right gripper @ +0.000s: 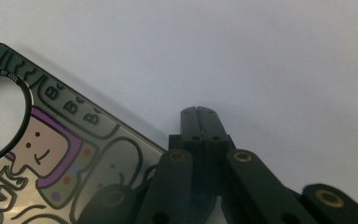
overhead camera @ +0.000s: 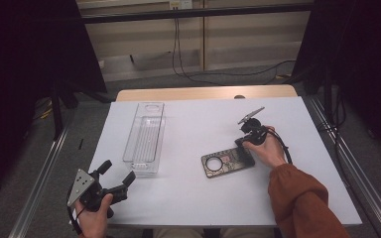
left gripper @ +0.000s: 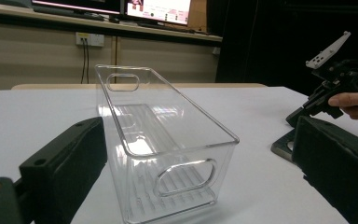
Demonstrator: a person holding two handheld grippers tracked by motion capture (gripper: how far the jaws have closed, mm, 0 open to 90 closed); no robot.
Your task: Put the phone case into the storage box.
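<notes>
Our right hand-held gripper (overhead camera: 243,141), jaws pressed together, sits at the phone case's (overhead camera: 227,163) right end, while the clear bin (overhead camera: 145,136) lies to its left.

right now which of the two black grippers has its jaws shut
The right gripper, at the dark patterned phone case: its jaws are pressed together. The left gripper, facing the clear plastic bin, is wide open.

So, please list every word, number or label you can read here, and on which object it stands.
"SO COOL": tiny white letters on the black ring around the round hole of the flat, dark translucent phone case with cartoon drawings.
Bubble letters on the same case, perhaps "B": not readable as a word.
Monitor screens behind the table: too blurred to read.
</notes>
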